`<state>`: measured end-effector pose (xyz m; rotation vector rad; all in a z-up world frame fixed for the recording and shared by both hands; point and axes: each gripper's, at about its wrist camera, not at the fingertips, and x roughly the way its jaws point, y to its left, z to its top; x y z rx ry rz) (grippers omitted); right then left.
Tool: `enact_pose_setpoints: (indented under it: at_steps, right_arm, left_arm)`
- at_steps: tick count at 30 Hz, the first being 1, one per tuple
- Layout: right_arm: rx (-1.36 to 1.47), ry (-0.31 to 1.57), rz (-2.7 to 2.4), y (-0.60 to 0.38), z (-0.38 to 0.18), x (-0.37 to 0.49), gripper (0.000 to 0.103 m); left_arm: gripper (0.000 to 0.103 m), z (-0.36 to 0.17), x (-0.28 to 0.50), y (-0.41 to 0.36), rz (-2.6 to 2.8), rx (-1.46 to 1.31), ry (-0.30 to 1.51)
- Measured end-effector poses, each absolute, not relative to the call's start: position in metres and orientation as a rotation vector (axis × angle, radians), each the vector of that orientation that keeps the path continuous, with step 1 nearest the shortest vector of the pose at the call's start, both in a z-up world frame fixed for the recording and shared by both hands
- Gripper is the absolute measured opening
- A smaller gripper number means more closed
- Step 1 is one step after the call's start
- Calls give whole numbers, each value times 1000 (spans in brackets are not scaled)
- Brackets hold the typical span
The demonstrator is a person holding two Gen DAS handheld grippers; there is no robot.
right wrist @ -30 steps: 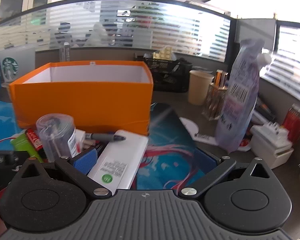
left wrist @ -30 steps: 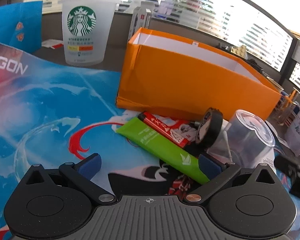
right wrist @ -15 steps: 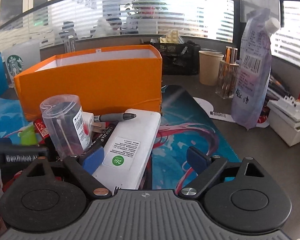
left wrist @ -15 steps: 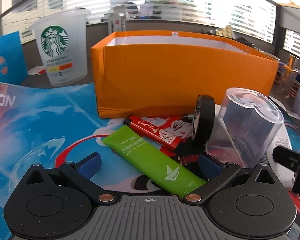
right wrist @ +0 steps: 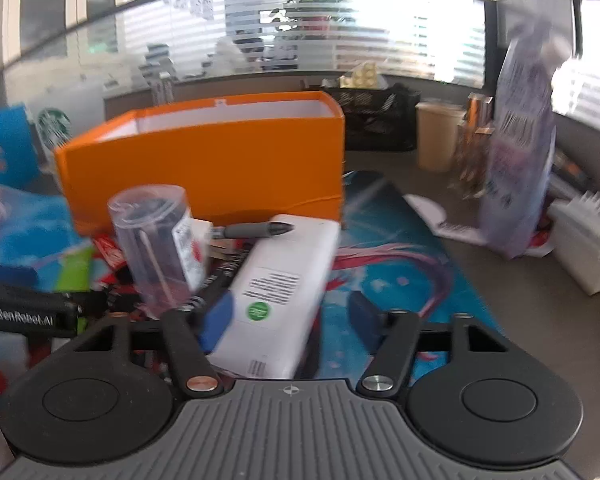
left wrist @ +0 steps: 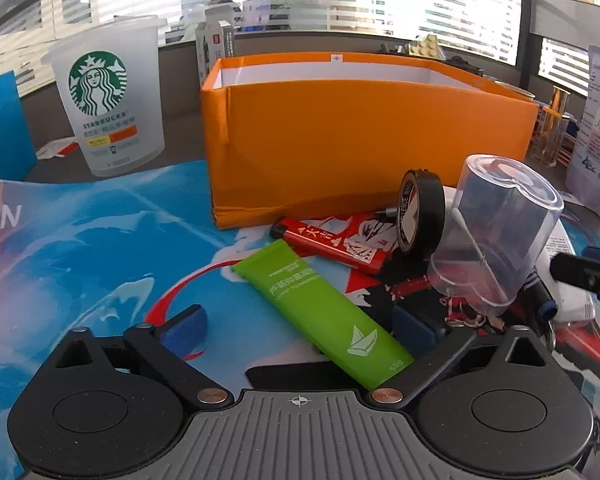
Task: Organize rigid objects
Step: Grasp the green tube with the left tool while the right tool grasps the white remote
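The left gripper [left wrist: 298, 326] hangs low over the bench with its blue pads spread wide, and the near end of the flat green tube [left wrist: 320, 304] lies between them, untouched as far as one can tell; the right gripper [right wrist: 292, 312] is likewise spread, straddling the white rectangular power bank [right wrist: 282, 284] without visibly pressing it — that view is blurred, so contact is hard to judge. The step in hand looks like the approach to a first pick, nothing yet being lifted. Next, each gripper would need to settle lower, square its pads to the long sides of its item and close; the tube lies aslant across the gap, so the left may need turning to meet it. Just beyond the tube lie a red lighter [left wrist: 328, 244] and a black roll of tape [left wrist: 420, 212] standing on edge, leaning near a clear plastic cylinder [left wrist: 496, 240] that holds what seems a single cotton swab. A grey pen [right wrist: 256, 230] rests across the power bank's far end. Behind them all stands the open orange cardboard box [left wrist: 360, 136], the likely destination; only its white inner walls show, so whether anything is in it cannot be told. Farther left stands a frosted Starbucks cup [left wrist: 108, 100], its contents unseen.
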<state>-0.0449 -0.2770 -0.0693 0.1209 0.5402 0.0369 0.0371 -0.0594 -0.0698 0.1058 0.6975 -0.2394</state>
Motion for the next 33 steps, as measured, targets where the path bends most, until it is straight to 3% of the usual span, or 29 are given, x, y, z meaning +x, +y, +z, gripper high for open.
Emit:
enact_pose_setpoints:
  at_steps: [2, 3, 6, 9, 11, 13, 20, 31, 32, 33]
  right_arm:
    - [142, 534, 45, -279, -71, -43, 50]
    - [151, 531, 51, -279, -71, -42, 49]
    - [168, 525, 54, -276, -72, -41, 47]
    - [162, 526, 54, -276, -72, -40, 48]
    - [110, 563, 56, -268, -73, -34, 57]
    - [81, 570, 31, -260, -75, -35, 58]
    - [102, 580, 37, -275, -74, -43, 52]
    - [214, 522, 32, -302, -50, -54, 52]
    - [228, 510, 36, -304, -46, -55, 50]
    - [216, 485, 23, -304, -40, -58, 19]
  left_arm:
    - [72, -68, 34, -62, -246, 101, 671]
    - [52, -67, 32, -67, -257, 106, 654]
    - [33, -69, 31, -80, -283, 123, 622]
    - [31, -69, 30, -83, -284, 122, 615]
    - [31, -69, 30, -84, -280, 133, 611]
    - [31, -70, 30, -83, -283, 136, 611]
    - [29, -68, 27, -67, -297, 90, 626]
    - [29, -47, 14, -53, -307, 52, 584]
    - [29, -44, 13, -52, -307, 48, 578]
    - [29, -41, 13, -51, -307, 43, 573]
